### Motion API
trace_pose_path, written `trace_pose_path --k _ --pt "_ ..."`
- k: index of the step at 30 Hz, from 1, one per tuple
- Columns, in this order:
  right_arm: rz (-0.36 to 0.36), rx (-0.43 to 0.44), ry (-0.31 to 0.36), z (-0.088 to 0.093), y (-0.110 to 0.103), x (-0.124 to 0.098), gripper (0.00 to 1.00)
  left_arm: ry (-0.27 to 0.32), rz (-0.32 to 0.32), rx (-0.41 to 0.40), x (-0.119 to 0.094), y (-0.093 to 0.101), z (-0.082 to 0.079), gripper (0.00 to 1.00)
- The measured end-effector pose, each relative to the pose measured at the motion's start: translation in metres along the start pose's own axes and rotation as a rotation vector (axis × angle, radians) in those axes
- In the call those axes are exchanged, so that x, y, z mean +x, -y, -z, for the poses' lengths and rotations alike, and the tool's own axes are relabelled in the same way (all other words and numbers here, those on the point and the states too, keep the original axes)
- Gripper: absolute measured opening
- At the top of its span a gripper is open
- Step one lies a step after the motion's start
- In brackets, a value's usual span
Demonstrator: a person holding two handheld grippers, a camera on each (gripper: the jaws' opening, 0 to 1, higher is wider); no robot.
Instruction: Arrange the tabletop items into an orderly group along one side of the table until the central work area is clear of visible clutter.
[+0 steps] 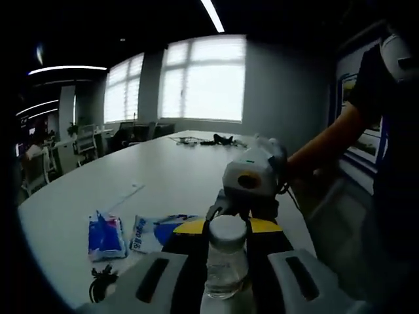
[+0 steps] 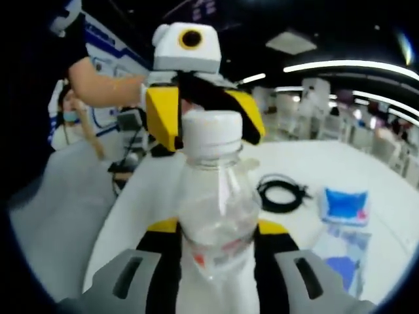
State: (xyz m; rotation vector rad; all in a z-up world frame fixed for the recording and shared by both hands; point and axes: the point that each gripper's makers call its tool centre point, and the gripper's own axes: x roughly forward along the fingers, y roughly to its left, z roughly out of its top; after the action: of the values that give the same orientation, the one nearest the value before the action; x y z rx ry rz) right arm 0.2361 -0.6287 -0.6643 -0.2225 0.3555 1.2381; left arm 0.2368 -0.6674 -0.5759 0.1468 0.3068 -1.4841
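White and long, the table (image 1: 163, 170) runs through a dim office toward bright windows (image 1: 203, 78) at the far wall. Nearest in the right gripper view, the right gripper (image 2: 211, 261) has its jaws pressed against both sides of a clear plastic bottle (image 2: 213, 216), which stands upright with its white cap (image 2: 211, 134) on top; the bottle is clamped. Just behind the cap in that view, the left gripper (image 2: 204, 114) faces back, its yellow-tipped jaws spread to either side of the bottle's neck; whether they touch it cannot be told. In the left gripper view the same bottle (image 1: 226, 258) rises between that gripper's own jaws (image 1: 222, 278), with the right gripper (image 1: 252, 180) beyond it, held by a person's hand and bare forearm (image 1: 327, 140). On the tabletop beside the bottle lie two blue-and-white packets (image 1: 107, 235) (image 1: 154, 230), close together. A coiled black cable (image 2: 283, 193) lies near the blue packet (image 2: 344, 206) in the right gripper view. Far down the table sit a few small dark things (image 1: 219, 139), too small to identify, and chairs (image 1: 85, 140) line the table's side.
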Motion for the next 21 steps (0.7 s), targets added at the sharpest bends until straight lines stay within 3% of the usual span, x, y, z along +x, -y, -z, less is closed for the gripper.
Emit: trace_pose_path --k 4,9,14,21 --pt "0.040 0.021 0.003 0.0003 0.0005 -0.0005 0.37 0.042 -0.046 -0.014 0.0001 -0.0014 -0.0001 0.21" --pt "0.094 0.057 0.020 0.0003 0.0020 -0.0011 0.36 0.052 -0.072 -0.039 0.0019 0.0007 0.0033 0.26" --pt "0.138 0.073 0.021 -0.0005 0.0023 -0.0001 0.35 0.096 -0.111 -0.057 0.0021 0.0008 -0.0028 0.32" --pt "0.193 0.089 0.033 -0.0006 0.0040 0.0000 0.35 0.127 -0.187 -0.074 -0.0003 -0.0078 -0.0063 0.34"
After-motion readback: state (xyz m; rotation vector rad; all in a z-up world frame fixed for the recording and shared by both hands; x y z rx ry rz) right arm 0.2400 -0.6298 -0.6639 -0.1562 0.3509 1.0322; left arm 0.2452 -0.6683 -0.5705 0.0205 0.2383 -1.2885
